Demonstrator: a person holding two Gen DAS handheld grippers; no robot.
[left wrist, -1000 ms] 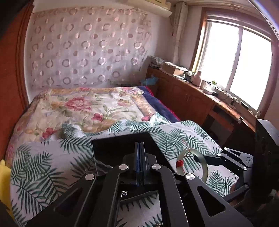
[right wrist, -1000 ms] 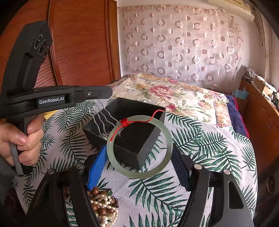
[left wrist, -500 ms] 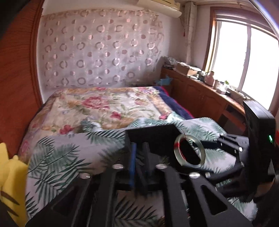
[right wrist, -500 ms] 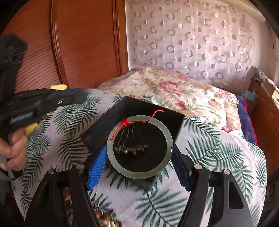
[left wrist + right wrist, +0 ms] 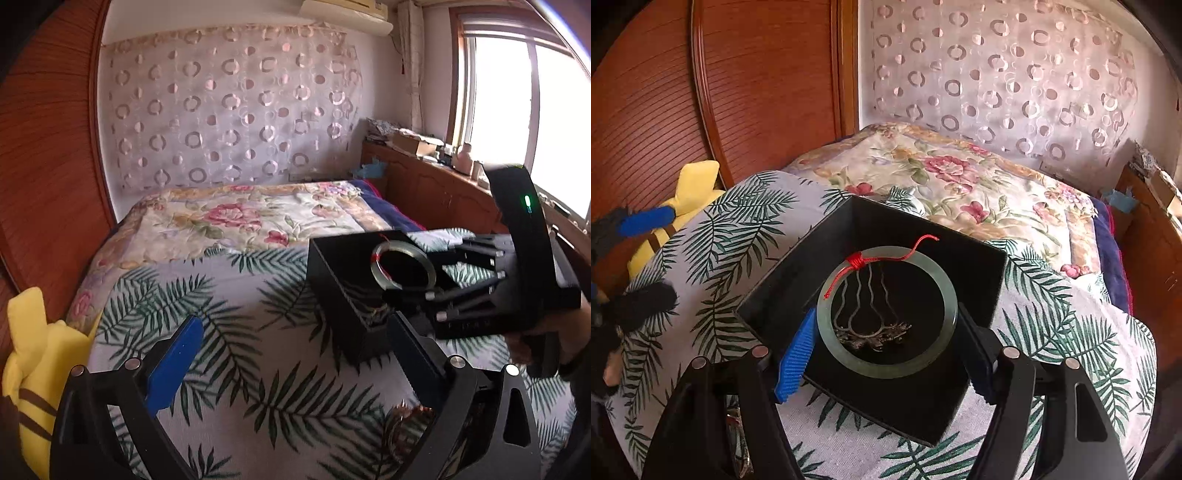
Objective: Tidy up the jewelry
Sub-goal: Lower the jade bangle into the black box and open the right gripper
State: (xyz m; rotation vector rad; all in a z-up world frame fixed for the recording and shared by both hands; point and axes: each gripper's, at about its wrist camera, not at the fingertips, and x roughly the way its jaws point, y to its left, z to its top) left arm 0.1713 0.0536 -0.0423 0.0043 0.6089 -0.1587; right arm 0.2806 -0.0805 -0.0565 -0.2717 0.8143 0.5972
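My right gripper (image 5: 886,349) is shut on a pale green jade bangle (image 5: 947,291) with a red cord. It holds the bangle over the open black box (image 5: 798,280) on the palm-leaf cloth. A metal hair comb (image 5: 871,332) lies inside the box. In the left wrist view the bangle (image 5: 428,264) hangs above the box (image 5: 332,284), with the right gripper (image 5: 413,280) behind it. My left gripper (image 5: 291,354) is open and empty, to the left of the box. Some beads (image 5: 406,417) show by its right finger.
The palm-leaf cloth (image 5: 229,332) covers the near surface, with a floral bedspread (image 5: 251,214) behind. A yellow plush toy (image 5: 33,373) sits at the left edge. A wooden wardrobe (image 5: 757,92) stands on the left and a cabinet (image 5: 436,188) under the window on the right.
My left gripper has opened and pulled away left from the box. My right gripper has brought the bangle over the box opening, and the comb now lies inside.
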